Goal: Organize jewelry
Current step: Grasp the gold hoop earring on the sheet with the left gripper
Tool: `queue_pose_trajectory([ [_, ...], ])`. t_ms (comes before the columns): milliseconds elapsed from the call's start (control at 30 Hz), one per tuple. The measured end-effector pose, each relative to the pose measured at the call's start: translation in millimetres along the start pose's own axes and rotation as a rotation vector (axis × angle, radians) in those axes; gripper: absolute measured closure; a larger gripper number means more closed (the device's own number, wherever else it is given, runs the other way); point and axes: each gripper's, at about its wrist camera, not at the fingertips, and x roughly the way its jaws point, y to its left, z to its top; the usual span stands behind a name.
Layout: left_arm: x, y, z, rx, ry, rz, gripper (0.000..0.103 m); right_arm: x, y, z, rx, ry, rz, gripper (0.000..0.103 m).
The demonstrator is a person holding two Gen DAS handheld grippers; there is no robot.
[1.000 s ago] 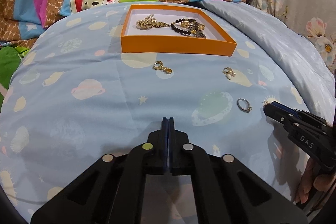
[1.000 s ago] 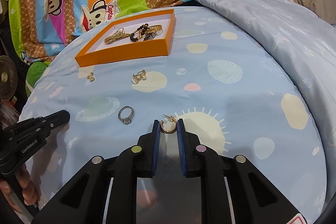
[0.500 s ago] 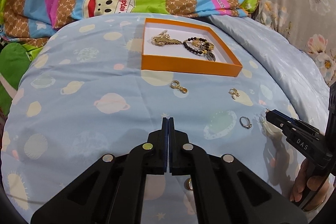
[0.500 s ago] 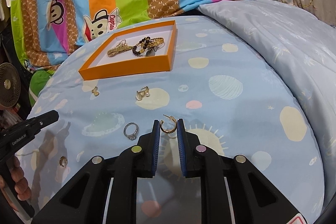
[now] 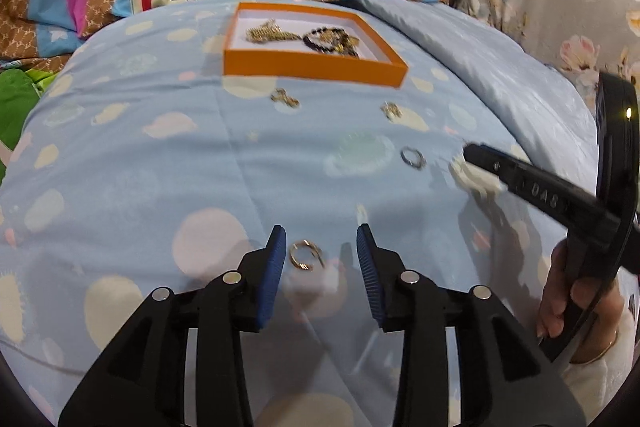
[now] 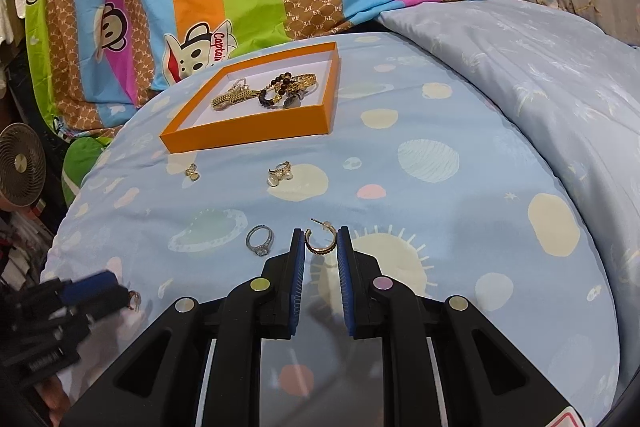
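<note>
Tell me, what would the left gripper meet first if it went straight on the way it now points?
Probably the small gold hoop ring on the light blue planet-print bedsheet. It lies between the fingertips of the left gripper, whose jaws have just been opening, untouched. Depth is hard to judge.

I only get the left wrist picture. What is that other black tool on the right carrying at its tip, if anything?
Observer: The right gripper pinches a gold hoop earring between its fingers.
Visitor: And the blurry ring lying near it?
Observer: In the right wrist view it is sharp: the silver ring has a clear stone setting and lies just left of those fingers, apart from them.
Visitor: Anything off to the side that I miss?
Observer: A small round fan stands at the far left edge of that view.
</note>
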Motion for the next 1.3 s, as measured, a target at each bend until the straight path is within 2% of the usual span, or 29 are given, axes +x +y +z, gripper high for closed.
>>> queue_pose_trajectory([
  [100,6,-4,-8,-0.001,0.027,0.014,0.068,-2,1,-1,0.001,-0.001,-0.002,0.088],
  [200,6,-7,-14,0.011,0.012,0.040,0.071,-6,2,-4,0.000,-0.002,-0.002,0.088],
  [300,6,-6,-15,0.016,0.010,0.058,0.095,-10,2,-7,0.005,-0.007,-0.001,0.088],
  [333,5,-5,-14,0.012,0.012,0.054,0.100,-11,2,-8,0.008,-0.008,0.001,0.088],
  [400,5,-3,-14,0.005,0.017,0.041,0.103,-13,2,-8,0.012,-0.012,0.005,0.088],
  [867,-8,-4,-16,0.011,-0.021,0.061,0.102,-23,-4,-9,0.019,-0.030,0.011,0.088],
  [900,-9,-4,-17,0.014,-0.027,0.069,0.095,-23,-4,-9,0.020,-0.029,0.012,0.088],
  [933,-10,-5,-19,0.016,-0.030,0.073,0.084,-23,-4,-9,0.020,-0.027,0.012,0.088],
  [1000,-12,-6,-22,0.014,-0.043,0.085,0.070,-22,-5,-10,0.017,-0.022,0.013,0.088],
  [1300,8,-8,-10,0.015,-0.031,0.097,0.068,-18,-2,-11,0.007,-0.010,0.018,0.088],
])
